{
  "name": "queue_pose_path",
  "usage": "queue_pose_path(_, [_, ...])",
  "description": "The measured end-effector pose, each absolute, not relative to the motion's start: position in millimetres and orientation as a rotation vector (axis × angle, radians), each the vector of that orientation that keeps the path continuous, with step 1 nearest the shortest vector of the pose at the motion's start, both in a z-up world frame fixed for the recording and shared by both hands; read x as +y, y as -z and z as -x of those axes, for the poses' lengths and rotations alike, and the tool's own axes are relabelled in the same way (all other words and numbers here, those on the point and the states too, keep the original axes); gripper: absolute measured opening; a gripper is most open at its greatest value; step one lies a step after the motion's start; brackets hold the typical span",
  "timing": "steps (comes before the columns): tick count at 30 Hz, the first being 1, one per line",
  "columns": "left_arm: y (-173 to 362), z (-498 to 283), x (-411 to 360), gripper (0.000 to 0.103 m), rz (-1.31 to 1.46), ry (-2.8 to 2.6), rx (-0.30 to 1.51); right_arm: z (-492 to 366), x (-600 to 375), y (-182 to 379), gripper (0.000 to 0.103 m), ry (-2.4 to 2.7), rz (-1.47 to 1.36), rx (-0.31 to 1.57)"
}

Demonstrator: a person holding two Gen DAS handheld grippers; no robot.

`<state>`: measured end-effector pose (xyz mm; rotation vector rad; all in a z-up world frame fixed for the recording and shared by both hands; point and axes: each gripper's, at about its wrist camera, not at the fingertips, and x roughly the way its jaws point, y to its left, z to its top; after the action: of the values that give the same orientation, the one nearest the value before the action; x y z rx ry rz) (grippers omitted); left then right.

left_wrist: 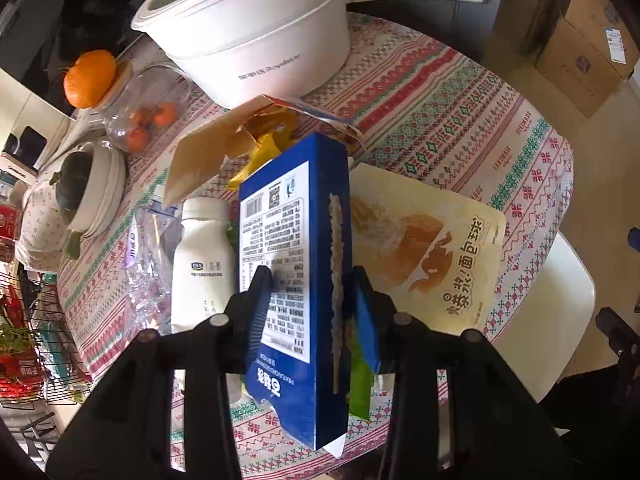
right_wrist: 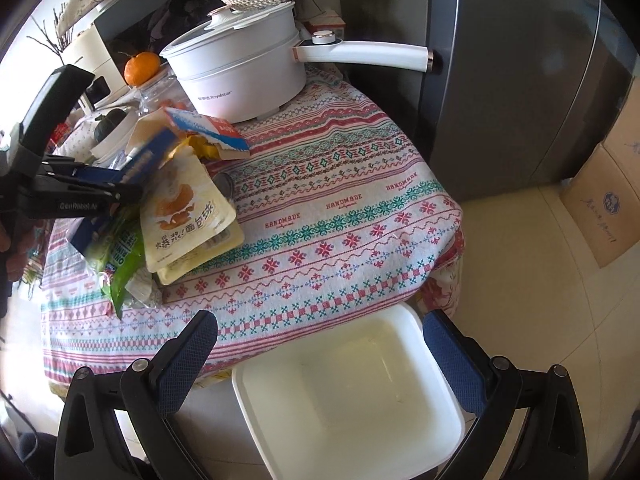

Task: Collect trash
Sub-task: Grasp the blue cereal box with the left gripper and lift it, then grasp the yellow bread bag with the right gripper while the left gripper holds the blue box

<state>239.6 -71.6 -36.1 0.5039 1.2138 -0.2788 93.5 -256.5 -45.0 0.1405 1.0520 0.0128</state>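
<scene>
The left tool (left_wrist: 312,280) pinches a flat blue cardboard box w/ a white printed label (left_wrist: 294,264); its pads press on both sides, and the box is tilted over the surface w/ the patterned cloth (left_wrist: 440,112). Just beside the box lie a white plastic bottle (left_wrist: 204,256) and a yellow bread snack bag (left_wrist: 432,256). Behind is an opened brown carton (left_wrist: 216,152), then a white electric pot w/ a long handle (left_wrist: 256,40). The right tool (right_wrist: 320,340) is spread wide, nothing between, above a white square plastic bin (right_wrist: 348,396) at the surface edge.
</scene>
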Motion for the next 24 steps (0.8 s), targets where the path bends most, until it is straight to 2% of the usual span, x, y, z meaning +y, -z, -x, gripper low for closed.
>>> queue_pose_path(7, [23, -228, -69, 0.030, -0.523, 0.188, 1.156, -93, -254, 45, 0.103, -0.020, -0.159, 1.052])
queue_pose_path(13, [-12, -221, -57, 0.027, -0.465, 0.160, 1.061, -95, -255, 44, 0.103, -0.024, -0.162, 1.055])
queue_pose_path(20, [-51, -176, -17, 0.026, -0.214, 0.216, 0.939, -98, -245, 34, 0.103, -0.054, -0.122, 1.022])
queue_pose_path(24, [-49, -141, 8, 0.026, -0.027, 0.245, 0.895, -103, -230, 34, 0.103, -0.069, -0.054, 1.010])
